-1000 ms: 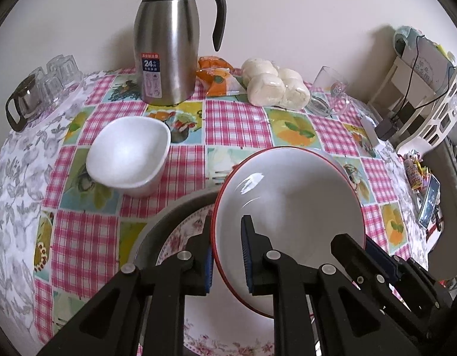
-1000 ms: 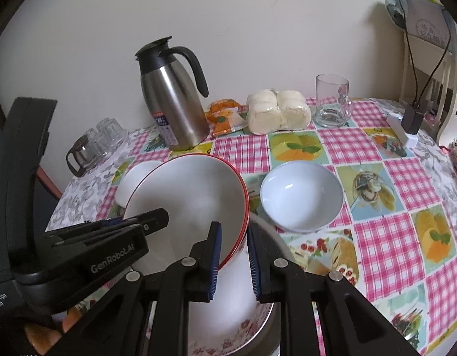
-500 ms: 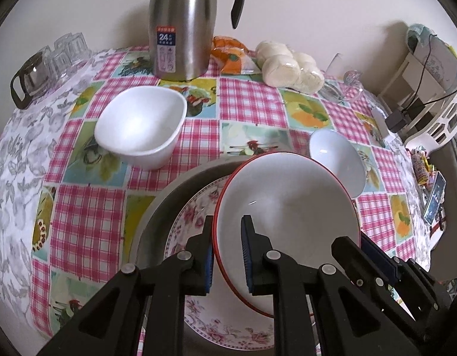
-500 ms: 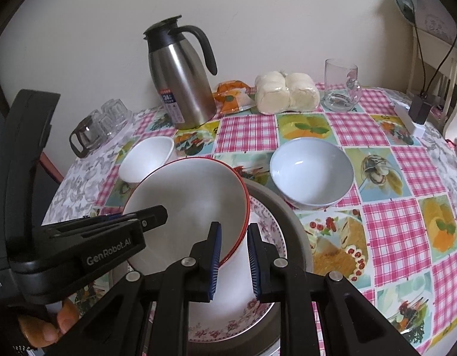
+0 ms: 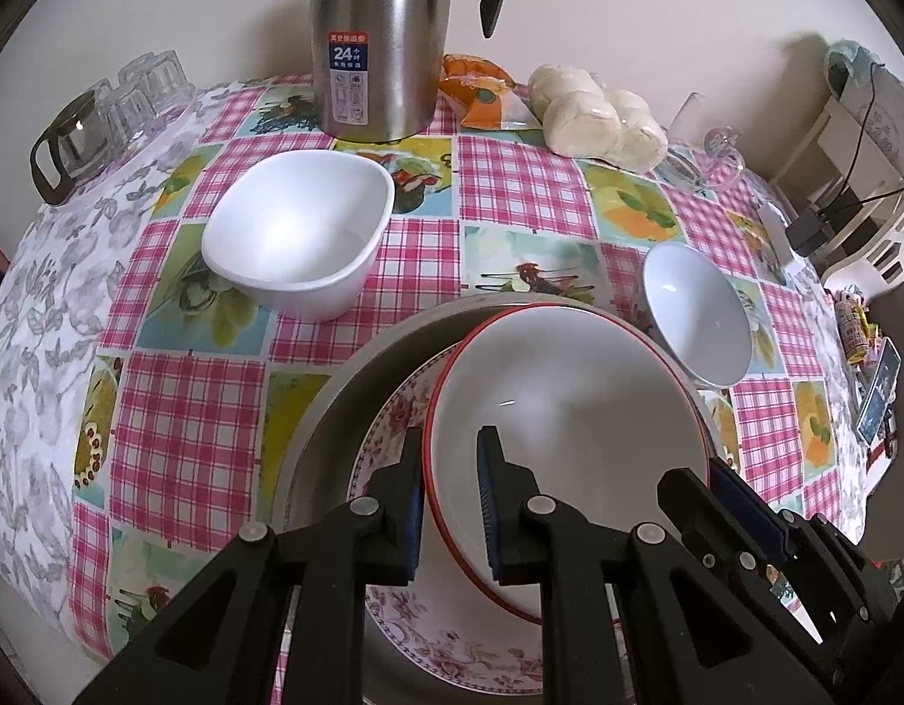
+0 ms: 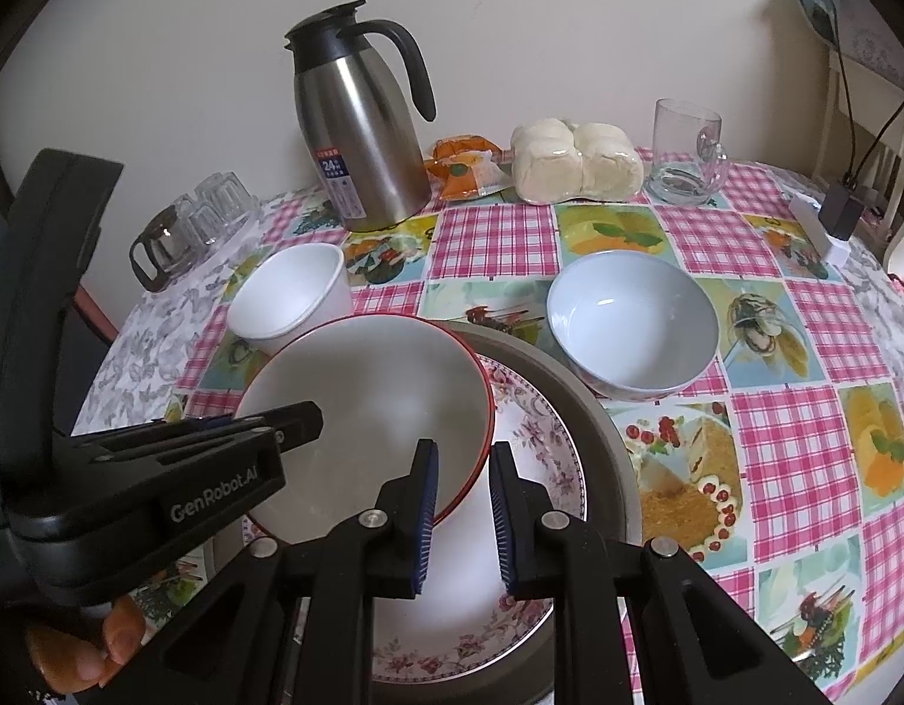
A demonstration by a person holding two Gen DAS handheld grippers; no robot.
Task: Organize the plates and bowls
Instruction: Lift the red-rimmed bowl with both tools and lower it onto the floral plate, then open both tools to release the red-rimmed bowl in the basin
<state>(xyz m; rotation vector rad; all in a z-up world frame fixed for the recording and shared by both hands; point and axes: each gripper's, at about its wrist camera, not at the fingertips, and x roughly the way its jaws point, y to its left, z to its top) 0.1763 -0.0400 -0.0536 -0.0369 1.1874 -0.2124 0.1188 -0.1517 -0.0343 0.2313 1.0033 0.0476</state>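
A white bowl with a red rim (image 5: pixel 569 411) hangs tilted over a floral plate (image 5: pixel 402 411), which lies in a wide grey dish (image 5: pixel 346 376). My left gripper (image 5: pixel 450 505) is shut on the bowl's near rim. My right gripper (image 6: pixel 462 505) is shut on the opposite rim of the same bowl (image 6: pixel 363 399). I cannot tell whether the bowl's underside touches the floral plate (image 6: pixel 540 440). A white square-sided bowl (image 5: pixel 299 229) stands to the left and a pale blue bowl (image 6: pixel 634 323) to the right of the grey dish (image 6: pixel 598 423).
A steel thermos jug (image 6: pixel 358 117), an orange packet (image 6: pixel 463 170), a bag of white buns (image 6: pixel 575 164) and a glass mug (image 6: pixel 686 147) line the table's far edge by the wall. Glass cups and a small glass pot (image 5: pixel 93 123) sit far left.
Both grippers have sunk with the red-rimmed bowl, bringing it down over the floral plate. The pale blue bowl behind it has come into the left wrist view.
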